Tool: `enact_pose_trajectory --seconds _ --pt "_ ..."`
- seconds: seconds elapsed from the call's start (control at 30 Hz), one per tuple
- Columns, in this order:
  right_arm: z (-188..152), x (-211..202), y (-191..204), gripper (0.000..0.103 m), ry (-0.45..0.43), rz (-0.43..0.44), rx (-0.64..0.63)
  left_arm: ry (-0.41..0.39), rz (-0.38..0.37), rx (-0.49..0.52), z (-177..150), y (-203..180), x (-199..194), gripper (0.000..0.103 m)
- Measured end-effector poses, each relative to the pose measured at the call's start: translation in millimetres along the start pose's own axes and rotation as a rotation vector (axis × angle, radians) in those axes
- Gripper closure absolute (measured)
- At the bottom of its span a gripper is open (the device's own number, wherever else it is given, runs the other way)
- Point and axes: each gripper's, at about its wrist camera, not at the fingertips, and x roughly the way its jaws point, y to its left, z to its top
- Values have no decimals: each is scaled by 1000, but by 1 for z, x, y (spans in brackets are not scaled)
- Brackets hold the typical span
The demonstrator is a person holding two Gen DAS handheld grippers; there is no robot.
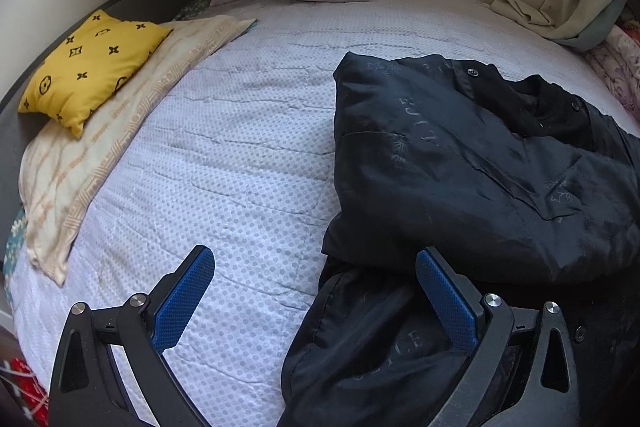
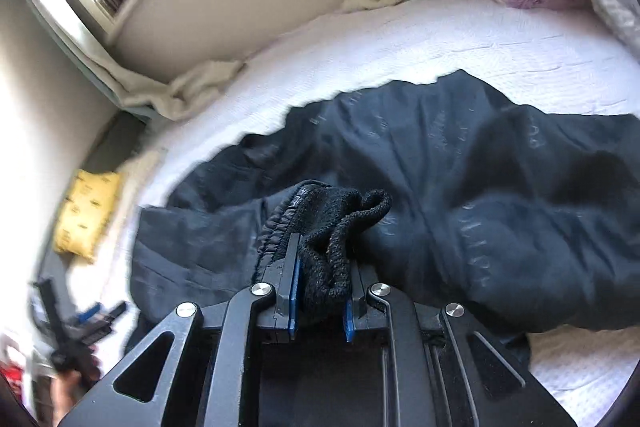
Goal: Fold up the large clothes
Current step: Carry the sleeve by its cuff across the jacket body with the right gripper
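White bedspread (image 1: pixel 240 147); right gripper (image 2: pixel 320 291) clamps black jacket (image 2: pixel 440 187); left gripper (image 1: pixel 316 291) spread.

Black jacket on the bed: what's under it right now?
The black jacket lies on the white dotted bedspread; a lower jacket panel sticks out beneath the folded part. Anything else under it is covered.
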Motion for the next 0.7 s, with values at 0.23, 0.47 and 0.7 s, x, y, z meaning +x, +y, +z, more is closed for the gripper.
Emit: enact_pose_trajectory --seconds 0.23,0.47,0.7 --pt "-16 23 -18 75 102 -182 2 -35 -52 -12 10 -6 0 0" --pt "-10 -32 16 59 -71 -235 -135 23 -37 -13 13 -13 28 0" --pt "-29 18 36 71 65 -188 -270 98 -31 -27 4 -10 55 1"
